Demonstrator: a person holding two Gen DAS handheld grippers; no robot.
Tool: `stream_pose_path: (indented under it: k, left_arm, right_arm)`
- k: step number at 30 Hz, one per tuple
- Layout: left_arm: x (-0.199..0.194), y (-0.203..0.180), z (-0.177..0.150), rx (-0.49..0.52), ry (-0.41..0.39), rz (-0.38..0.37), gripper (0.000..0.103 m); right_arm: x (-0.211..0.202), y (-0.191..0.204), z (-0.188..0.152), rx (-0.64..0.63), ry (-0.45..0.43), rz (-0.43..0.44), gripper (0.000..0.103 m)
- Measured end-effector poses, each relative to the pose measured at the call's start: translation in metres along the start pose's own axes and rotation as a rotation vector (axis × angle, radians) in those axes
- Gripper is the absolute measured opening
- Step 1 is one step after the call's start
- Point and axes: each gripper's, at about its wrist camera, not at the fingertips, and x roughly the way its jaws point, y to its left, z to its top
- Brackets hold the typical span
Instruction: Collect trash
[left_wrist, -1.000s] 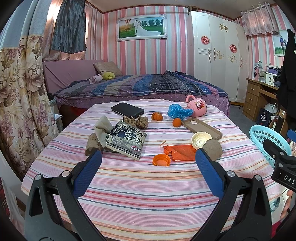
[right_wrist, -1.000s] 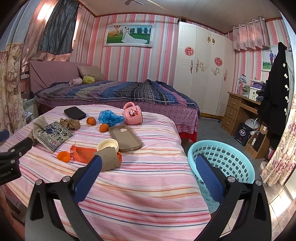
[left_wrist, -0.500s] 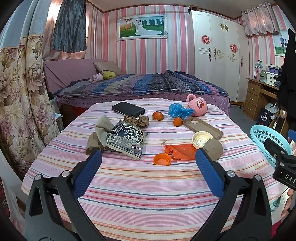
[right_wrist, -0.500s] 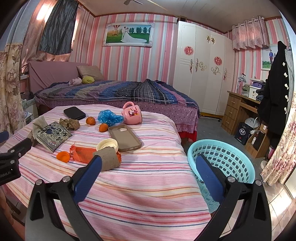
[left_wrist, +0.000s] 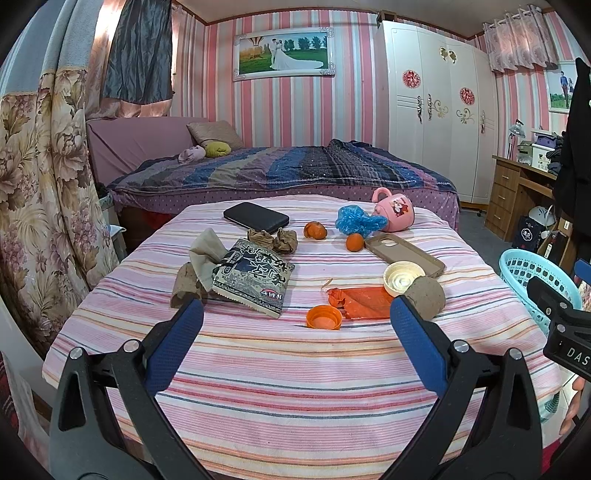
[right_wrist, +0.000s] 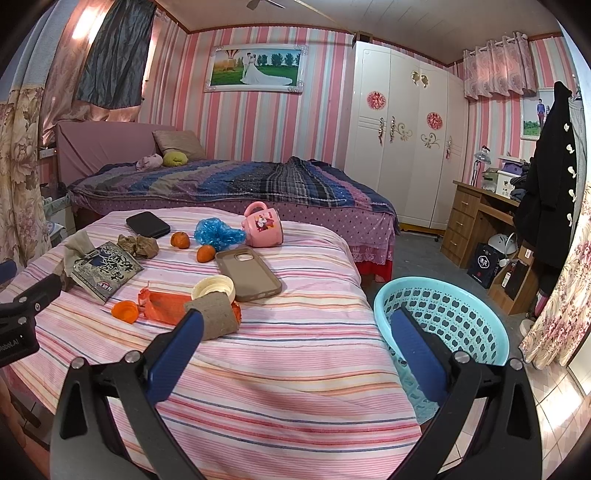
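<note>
Both grippers, left gripper (left_wrist: 295, 317) and right gripper (right_wrist: 295, 332), hover wide and empty above the striped table (left_wrist: 295, 369). Trash lies mid-table: one orange wrapper (left_wrist: 364, 301), thin and limp, probably best pinched at a raised edge; two light, rigid caps, orange cap (left_wrist: 324, 317) and cream lid (left_wrist: 402, 277); one blue plastic bag (left_wrist: 356, 221), soft. One turquoise basket (right_wrist: 443, 317) stands beside the table.

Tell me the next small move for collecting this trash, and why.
Probably ease the right gripper forward and down onto the brown paper wad. Both grippers are open and empty, the wad lies nearest its fingers, and the blue basket sits just right of the bed.
</note>
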Motion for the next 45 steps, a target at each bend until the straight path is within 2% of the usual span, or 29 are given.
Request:
stream_pose_path:
  k: [45]
  left_arm:
    - [-0.0010,0.0073,-0.0044,-0.006,0.004,0.014,0.098]
  right_arm:
    - [0.0080,-0.0011,-0.0061,0.015,0.024,0.018,0.099]
